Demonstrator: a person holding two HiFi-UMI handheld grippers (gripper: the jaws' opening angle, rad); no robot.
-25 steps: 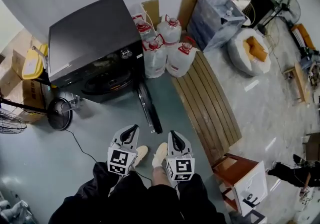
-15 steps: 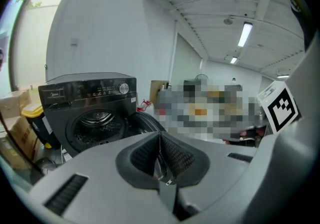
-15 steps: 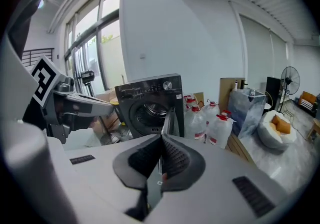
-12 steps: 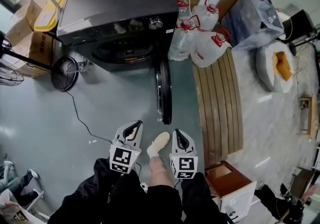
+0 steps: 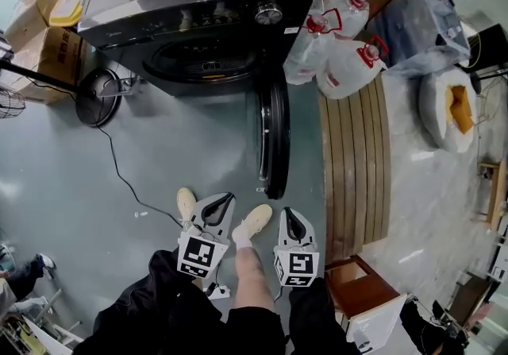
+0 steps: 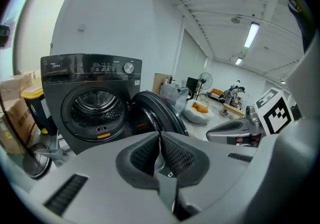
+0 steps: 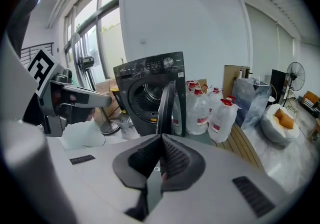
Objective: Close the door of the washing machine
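The dark front-loading washing machine (image 5: 202,12) stands at the top of the head view, its round drum opening facing me. Its door (image 5: 275,139) is swung fully out, edge-on and pointing toward me. My left gripper (image 5: 220,202) and right gripper (image 5: 290,220) hang low in front of my legs, well short of the door. Both are shut with nothing between the pads. In the left gripper view the machine (image 6: 90,100) and its open door (image 6: 156,114) lie beyond the closed left gripper (image 6: 160,137). In the right gripper view the door (image 7: 167,103) stands edge-on beyond the right gripper (image 7: 161,139).
Several large water jugs (image 5: 341,59) stand right of the machine, beside a slatted wooden platform (image 5: 353,163). A fan base (image 5: 99,95) with a cable trailing over the floor sits left, near cardboard boxes (image 5: 40,36). A wooden crate (image 5: 359,282) is at my right.
The machine and door have come closer in the head view as the person stepped forward. Both grippers have sunk lower and stayed shut.
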